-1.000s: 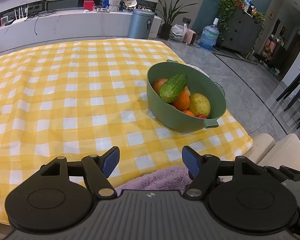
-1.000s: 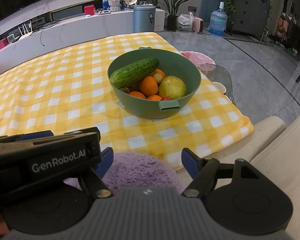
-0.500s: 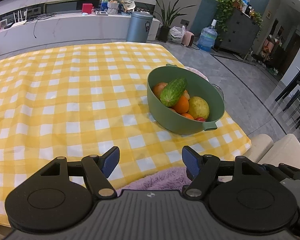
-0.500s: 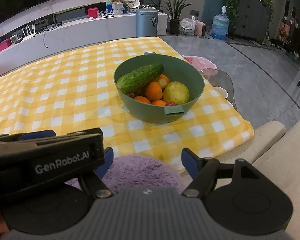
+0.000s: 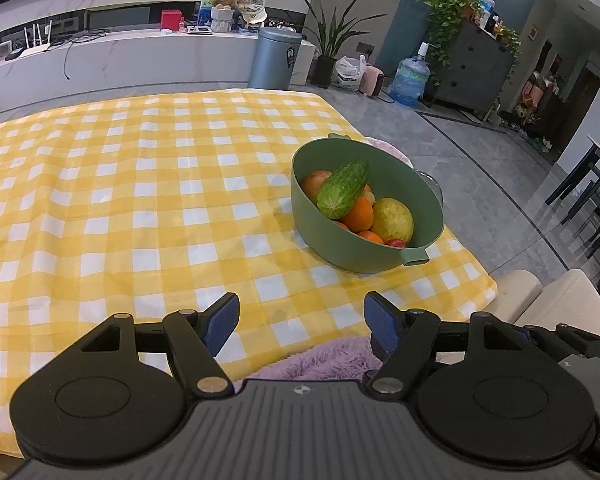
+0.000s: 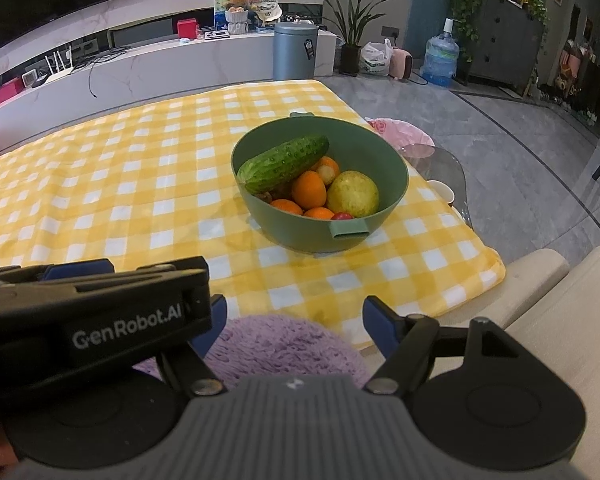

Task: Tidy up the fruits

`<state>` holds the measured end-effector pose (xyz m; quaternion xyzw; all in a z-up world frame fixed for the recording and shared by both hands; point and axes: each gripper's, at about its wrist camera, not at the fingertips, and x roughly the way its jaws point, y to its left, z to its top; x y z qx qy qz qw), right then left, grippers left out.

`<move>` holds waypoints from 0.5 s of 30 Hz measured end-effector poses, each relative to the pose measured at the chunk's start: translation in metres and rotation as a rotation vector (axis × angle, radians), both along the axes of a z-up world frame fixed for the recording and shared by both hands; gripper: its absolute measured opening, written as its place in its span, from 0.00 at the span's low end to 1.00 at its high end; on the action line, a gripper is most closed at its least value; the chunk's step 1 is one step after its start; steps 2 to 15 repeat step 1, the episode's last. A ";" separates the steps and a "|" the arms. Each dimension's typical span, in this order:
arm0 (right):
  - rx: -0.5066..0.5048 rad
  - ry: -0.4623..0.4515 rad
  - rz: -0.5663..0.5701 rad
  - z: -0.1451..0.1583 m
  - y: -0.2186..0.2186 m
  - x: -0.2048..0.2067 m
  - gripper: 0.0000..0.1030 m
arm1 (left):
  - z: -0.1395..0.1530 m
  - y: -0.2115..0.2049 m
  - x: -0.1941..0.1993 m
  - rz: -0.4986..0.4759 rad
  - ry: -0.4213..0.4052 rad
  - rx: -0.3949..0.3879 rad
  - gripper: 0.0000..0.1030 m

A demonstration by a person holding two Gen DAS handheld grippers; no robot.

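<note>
Two tools [image 5: 301,318] [image 6: 294,320] apart, empty | green bowl [image 6: 384,224]: bumpy cucumber [image 6: 284,164] atop oranges [image 6: 309,189]

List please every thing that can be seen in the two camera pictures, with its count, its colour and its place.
bowl: one, green, on the cloth near its right edge
cucumber: one, green, on top of the fruit in the bowl
oranges: at least four, orange, in the bowl
round fruit: one, yellow-green, in the bowl at right
small fruit: one, red, by the bowl's near handle
tablecloth: one, yellow and white check, over the table
bin: one, grey-blue, behind the table
water bottle: one, blue, on the floor at right
fluffy fabric: one, purple, below the grippers
left gripper: black, blue pads, open, empty
right gripper: black, blue pads, open, empty
</note>
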<state>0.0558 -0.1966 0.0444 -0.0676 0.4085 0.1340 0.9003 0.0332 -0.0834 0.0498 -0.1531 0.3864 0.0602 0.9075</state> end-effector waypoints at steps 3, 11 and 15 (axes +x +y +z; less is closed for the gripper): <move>0.001 0.000 0.001 0.000 0.000 0.000 0.70 | 0.000 0.000 0.000 -0.001 0.000 0.000 0.81; 0.001 0.000 0.001 0.000 0.000 0.000 0.70 | 0.000 0.000 0.000 -0.001 0.000 0.000 0.81; 0.001 0.000 0.001 0.000 0.000 0.000 0.70 | 0.000 0.000 0.000 -0.001 0.000 0.000 0.81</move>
